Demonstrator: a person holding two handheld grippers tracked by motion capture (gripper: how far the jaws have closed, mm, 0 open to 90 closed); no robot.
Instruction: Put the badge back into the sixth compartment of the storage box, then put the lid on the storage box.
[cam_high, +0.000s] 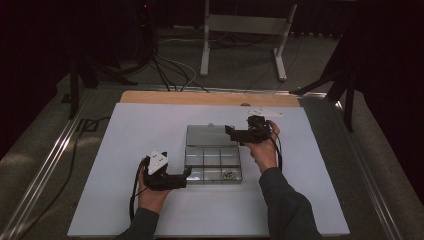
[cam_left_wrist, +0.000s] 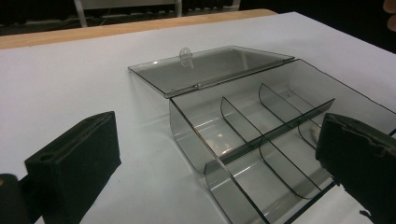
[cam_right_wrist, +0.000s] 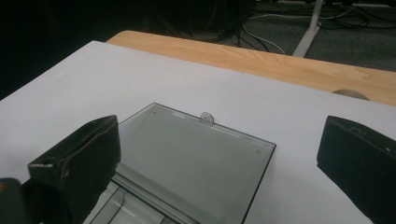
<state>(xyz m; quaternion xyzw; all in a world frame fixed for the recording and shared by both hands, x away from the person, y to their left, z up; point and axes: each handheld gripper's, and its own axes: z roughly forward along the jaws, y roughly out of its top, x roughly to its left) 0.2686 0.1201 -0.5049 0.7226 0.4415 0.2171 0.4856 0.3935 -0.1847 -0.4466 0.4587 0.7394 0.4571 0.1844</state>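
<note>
Hand-held gripper (cam_high: 187, 172) on my left stood wide open at the near-left corner of the clear compartment box (cam_high: 213, 166) mid-table (cam_high: 130, 130); I judged the right hand-held gripper (cam_high: 229, 131), jaws also wide, nearer the flat-open lid (cam_high: 206, 135) lying beyond.

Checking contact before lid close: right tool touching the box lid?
Apart. Right gripper view: the right tool hangs open above the flat lid, both jaws clear of it.
</note>
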